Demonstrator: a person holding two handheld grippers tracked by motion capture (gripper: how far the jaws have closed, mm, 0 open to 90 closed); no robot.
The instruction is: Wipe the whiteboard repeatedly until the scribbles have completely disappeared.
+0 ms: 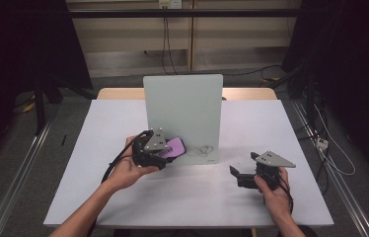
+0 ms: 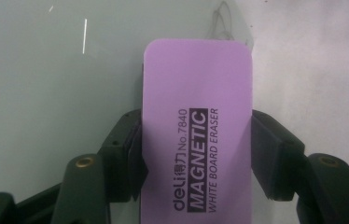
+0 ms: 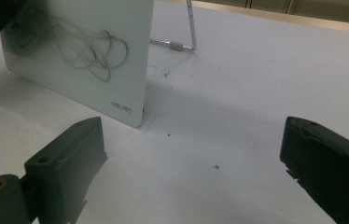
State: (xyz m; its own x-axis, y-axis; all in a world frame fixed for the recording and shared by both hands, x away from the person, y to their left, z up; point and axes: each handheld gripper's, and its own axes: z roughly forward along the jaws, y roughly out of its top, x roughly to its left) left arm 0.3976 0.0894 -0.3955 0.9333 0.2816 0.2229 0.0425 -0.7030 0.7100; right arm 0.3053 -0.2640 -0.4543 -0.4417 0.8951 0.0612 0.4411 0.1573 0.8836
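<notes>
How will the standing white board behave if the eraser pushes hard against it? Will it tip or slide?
The board probably stays stiff, since it looks like a rigid flat panel. It leans on a thin wire stand, so a hard push from the eraser in the left gripper might slide or tip it backward. The smooth table likely gives little grip.

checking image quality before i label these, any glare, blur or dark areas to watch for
High view: the room around the table is near black, the tabletop evenly lit. Left gripper view: the purple eraser has sharp print, and a thin streak of glare sits on the whiteboard. Right gripper view: the scribbles look soft, and the near tongs are blurred.
</notes>
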